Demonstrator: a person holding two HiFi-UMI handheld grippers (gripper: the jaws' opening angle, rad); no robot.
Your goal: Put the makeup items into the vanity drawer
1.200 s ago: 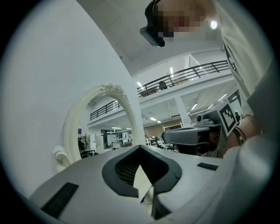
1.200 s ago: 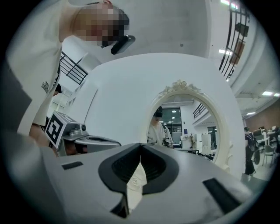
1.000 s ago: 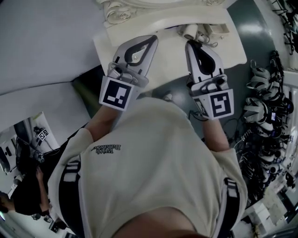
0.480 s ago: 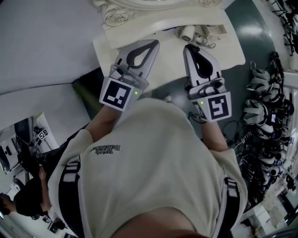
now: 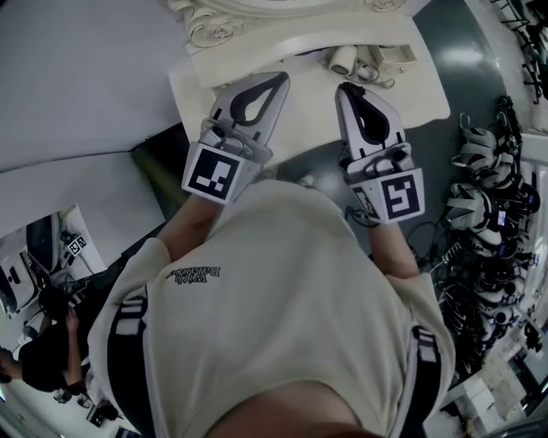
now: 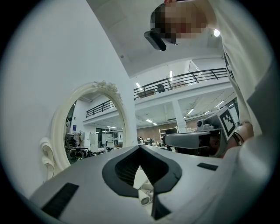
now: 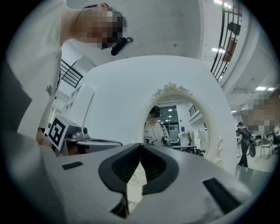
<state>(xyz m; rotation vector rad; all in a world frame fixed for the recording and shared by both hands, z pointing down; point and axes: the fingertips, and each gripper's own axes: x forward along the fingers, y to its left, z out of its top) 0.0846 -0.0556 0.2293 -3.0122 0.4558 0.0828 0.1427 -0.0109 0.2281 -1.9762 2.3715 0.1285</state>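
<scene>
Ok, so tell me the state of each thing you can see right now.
Left claw: shut, tips together, holding nothing.
Right claw: shut, tips together, holding nothing.
Makeup items: lying loose on the vanity top, ahead of the right claw, untouched.
Mirror: upright at the vanity's back.
Vanity drawer: none shows pulled out in the head view.

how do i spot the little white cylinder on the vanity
Find the cream vanity top below the ornate mirror frame. Near its back edge, just beyond the right gripper, sits a small clutter. The cylinder is its leftmost piece, stubby, white, round end showing.
</scene>
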